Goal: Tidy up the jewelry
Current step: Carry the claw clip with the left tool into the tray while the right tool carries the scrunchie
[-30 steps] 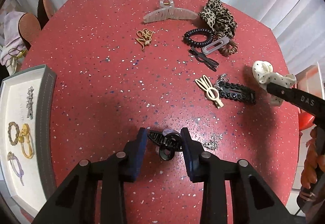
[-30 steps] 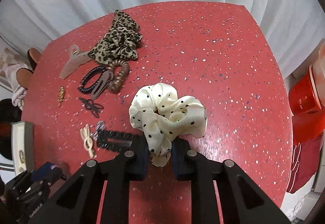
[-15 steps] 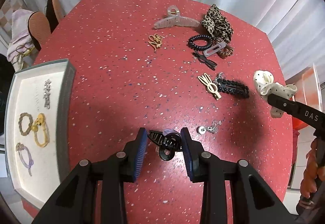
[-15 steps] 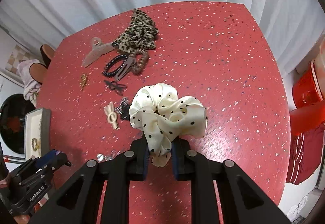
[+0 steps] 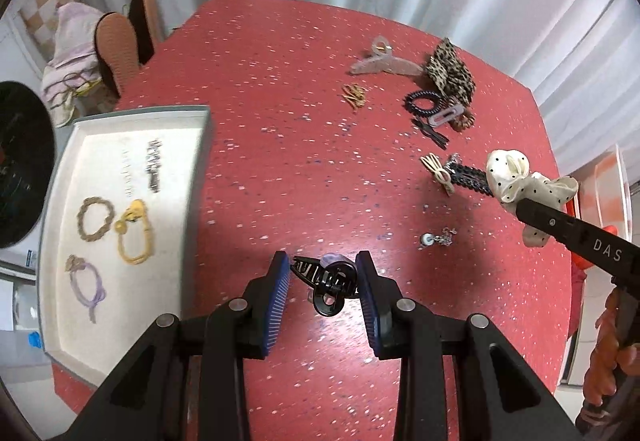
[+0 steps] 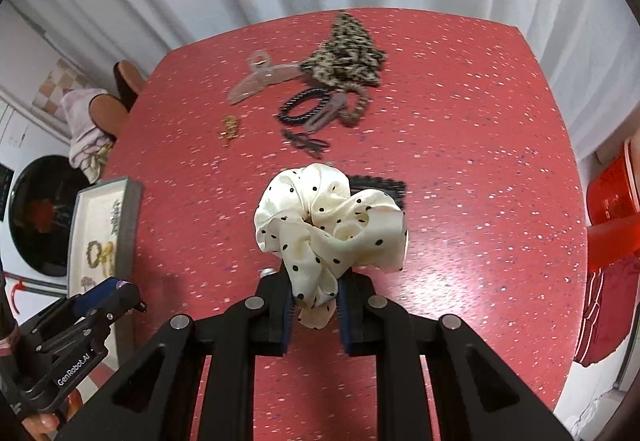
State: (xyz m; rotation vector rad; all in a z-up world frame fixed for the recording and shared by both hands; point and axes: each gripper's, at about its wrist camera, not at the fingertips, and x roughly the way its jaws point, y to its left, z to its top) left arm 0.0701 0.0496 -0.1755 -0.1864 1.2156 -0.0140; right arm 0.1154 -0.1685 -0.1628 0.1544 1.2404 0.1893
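My left gripper (image 5: 322, 261) is shut on a black claw clip (image 5: 326, 281), held above the red speckled table (image 5: 280, 145). To its left lies the grey tray (image 5: 192, 177) with white lining. In the tray lie a brown braided tie (image 5: 95, 218), a yellow tie (image 5: 134, 233), a lilac tie (image 5: 86, 285) and a silver clip (image 5: 153, 165). My right gripper (image 6: 316, 281) is shut on a cream polka-dot scrunchie (image 6: 328, 217), also lifted off the table. The left wrist view shows that scrunchie (image 5: 510, 177) at the right.
On the far table lie a clear claw clip (image 5: 384, 63), a leopard scrunchie (image 5: 450, 75), a black spiral tie (image 5: 424, 103), a gold brooch (image 5: 354, 95), a cream bow clip (image 5: 438, 171), a black beaded clip (image 5: 470, 175) and a small silver earring (image 5: 438, 239). Red bins (image 6: 612, 201) stand right.
Both grippers have risen and drifted toward the tray side with their loads. The tray shows much more fully in both views, and the loose items look smaller and farther.
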